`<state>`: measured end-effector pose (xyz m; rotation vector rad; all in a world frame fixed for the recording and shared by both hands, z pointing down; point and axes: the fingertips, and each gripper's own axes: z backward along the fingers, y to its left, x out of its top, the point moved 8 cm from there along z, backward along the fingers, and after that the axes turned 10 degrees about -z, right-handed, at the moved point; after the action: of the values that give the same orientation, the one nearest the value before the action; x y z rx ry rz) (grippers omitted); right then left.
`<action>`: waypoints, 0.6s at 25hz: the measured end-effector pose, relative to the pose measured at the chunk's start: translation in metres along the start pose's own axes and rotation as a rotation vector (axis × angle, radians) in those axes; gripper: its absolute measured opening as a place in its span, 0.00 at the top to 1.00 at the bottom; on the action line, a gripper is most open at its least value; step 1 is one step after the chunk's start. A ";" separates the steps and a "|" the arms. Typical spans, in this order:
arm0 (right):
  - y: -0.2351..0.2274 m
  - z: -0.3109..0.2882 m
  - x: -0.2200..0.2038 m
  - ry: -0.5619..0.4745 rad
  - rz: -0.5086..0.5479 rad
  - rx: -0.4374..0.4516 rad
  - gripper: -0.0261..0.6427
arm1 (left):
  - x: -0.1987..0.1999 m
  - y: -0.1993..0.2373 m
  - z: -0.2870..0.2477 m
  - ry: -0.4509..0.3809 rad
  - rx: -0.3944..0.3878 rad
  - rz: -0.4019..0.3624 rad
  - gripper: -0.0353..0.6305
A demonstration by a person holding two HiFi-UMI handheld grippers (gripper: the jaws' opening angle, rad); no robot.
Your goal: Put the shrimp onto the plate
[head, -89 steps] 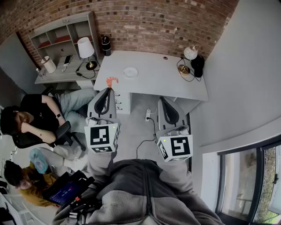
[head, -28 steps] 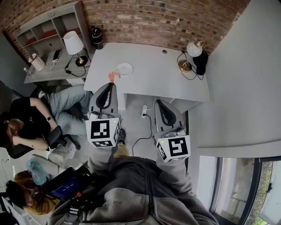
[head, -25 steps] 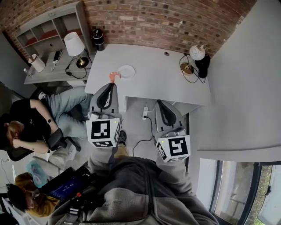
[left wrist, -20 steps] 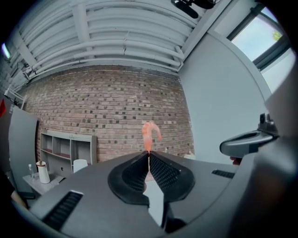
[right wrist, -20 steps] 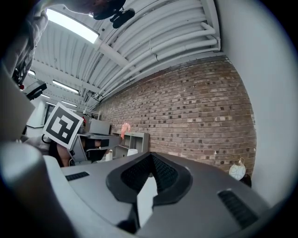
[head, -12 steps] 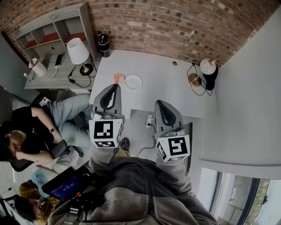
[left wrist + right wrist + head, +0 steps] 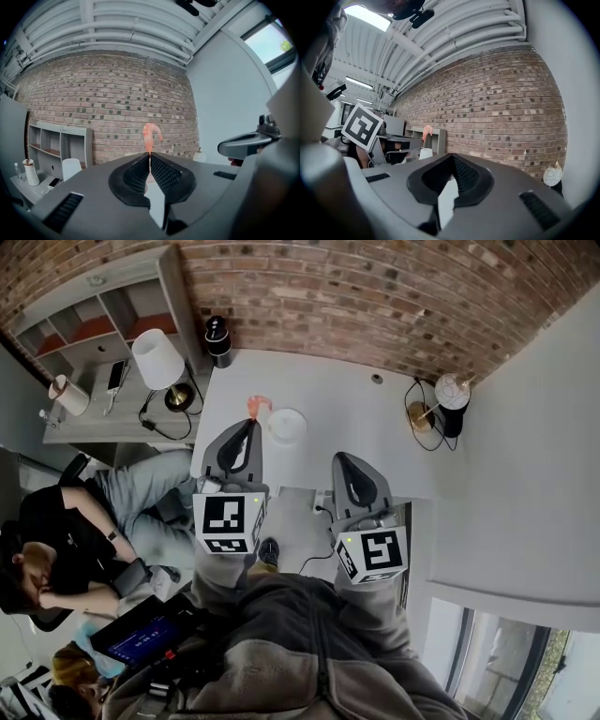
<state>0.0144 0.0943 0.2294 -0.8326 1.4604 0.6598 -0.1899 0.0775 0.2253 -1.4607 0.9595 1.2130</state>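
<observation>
A small white plate [image 7: 286,425] lies on the white desk [image 7: 356,437], near its front left part. My left gripper [image 7: 250,422] is shut on the tail of an orange-pink shrimp [image 7: 254,407], which hangs just left of the plate in the head view. In the left gripper view the shrimp [image 7: 150,133] stands up curled above the closed tips of that gripper [image 7: 149,157]. My right gripper [image 7: 341,457] hovers at the desk's front edge, right of the plate. Its jaws [image 7: 452,158] are shut with nothing between them. The shrimp [image 7: 427,130] also shows at the left of the right gripper view.
A white table lamp [image 7: 157,360] and a shelf unit [image 7: 84,324] stand left of the desk. A black speaker [image 7: 218,337] sits at the back left corner, a globe lamp [image 7: 453,395] at the back right. A seated person [image 7: 66,531] is at the left. A brick wall [image 7: 375,287] is behind.
I have come closer to the desk. The left gripper with the shrimp has moved from the desk's left front corner to just beside the plate. Both grippers have stayed shut.
</observation>
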 end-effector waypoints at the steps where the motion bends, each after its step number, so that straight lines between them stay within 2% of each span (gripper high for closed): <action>1: 0.000 -0.005 0.000 0.005 -0.001 -0.001 0.96 | -0.002 0.003 -0.004 0.004 -0.005 0.005 0.93; 9: -0.019 -0.025 -0.003 0.040 -0.023 -0.023 0.96 | -0.012 0.006 -0.033 0.041 -0.020 0.024 0.93; 15: -0.032 -0.038 0.002 0.033 -0.017 0.031 0.96 | -0.006 0.006 -0.043 0.047 0.020 0.009 0.93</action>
<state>0.0186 0.0449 0.2330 -0.8345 1.4888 0.6119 -0.1879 0.0342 0.2317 -1.4760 1.0082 1.1777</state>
